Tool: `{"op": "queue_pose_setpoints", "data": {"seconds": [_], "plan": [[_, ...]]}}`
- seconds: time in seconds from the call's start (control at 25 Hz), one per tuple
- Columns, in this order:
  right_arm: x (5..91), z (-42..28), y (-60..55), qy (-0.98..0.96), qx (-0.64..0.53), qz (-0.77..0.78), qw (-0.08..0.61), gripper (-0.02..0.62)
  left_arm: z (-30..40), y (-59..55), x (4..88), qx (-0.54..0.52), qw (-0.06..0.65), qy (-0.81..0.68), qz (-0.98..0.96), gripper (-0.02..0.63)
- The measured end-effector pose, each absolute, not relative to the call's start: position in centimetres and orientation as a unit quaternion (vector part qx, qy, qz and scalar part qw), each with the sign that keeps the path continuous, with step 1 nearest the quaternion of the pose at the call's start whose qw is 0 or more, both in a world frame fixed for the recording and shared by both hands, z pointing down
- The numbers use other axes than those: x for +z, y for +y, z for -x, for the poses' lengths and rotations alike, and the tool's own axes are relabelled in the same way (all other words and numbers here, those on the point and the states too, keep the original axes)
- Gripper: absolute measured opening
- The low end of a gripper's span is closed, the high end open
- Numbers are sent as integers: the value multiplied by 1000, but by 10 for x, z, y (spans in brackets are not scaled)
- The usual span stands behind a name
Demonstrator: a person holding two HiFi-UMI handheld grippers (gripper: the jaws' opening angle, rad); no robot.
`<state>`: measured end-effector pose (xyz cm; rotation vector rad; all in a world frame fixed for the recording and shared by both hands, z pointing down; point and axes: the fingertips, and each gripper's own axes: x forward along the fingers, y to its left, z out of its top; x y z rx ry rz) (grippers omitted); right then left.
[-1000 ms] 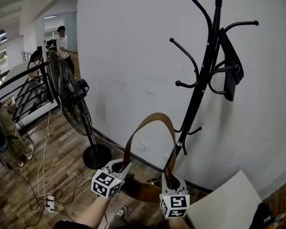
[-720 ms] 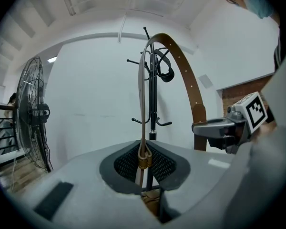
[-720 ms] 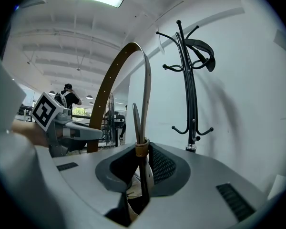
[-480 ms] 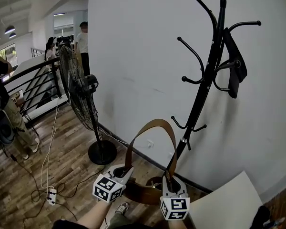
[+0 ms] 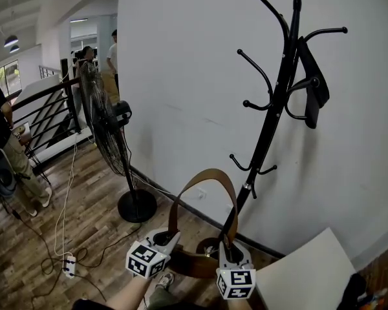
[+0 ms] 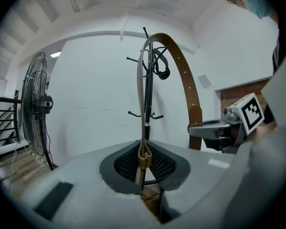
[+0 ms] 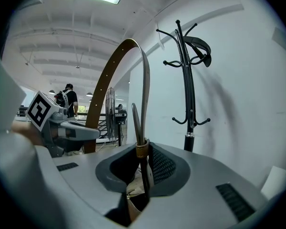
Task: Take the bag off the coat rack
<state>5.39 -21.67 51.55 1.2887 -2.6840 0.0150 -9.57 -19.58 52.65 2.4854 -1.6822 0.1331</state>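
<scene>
A: Jaws?
B: L gripper (image 5: 161, 239) & R gripper (image 5: 231, 252) both clamped on brown bag (image 5: 191, 264) strap ends. Bag off coat rack (image 5: 272, 118), low in front of it.
A: Room?
B: Rm w/ white wall (image 5: 181, 76), wood floor (image 5: 84, 234), pedestal fan (image 5: 105, 133) at left.

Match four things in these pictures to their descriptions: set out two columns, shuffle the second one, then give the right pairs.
Column one
1. bag strap
2. coat rack
3. fan
4. power strip

Column two
A. white, lying flat on the floor
B. black, tall, with curved hooks
C. brown, arched up in a loop
D. round cage head on a stand with a disc base

Pairs: 1-C, 2-B, 3-D, 4-A
</scene>
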Motion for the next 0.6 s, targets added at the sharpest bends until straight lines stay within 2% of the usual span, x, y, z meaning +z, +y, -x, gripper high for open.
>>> {"op": "queue_pose_setpoints", "data": {"seconds": [0.6], "plan": [[519,-71,-207,-886,10,-454,93,57,78,-191,532,43,75,-532,-843,31]]}}
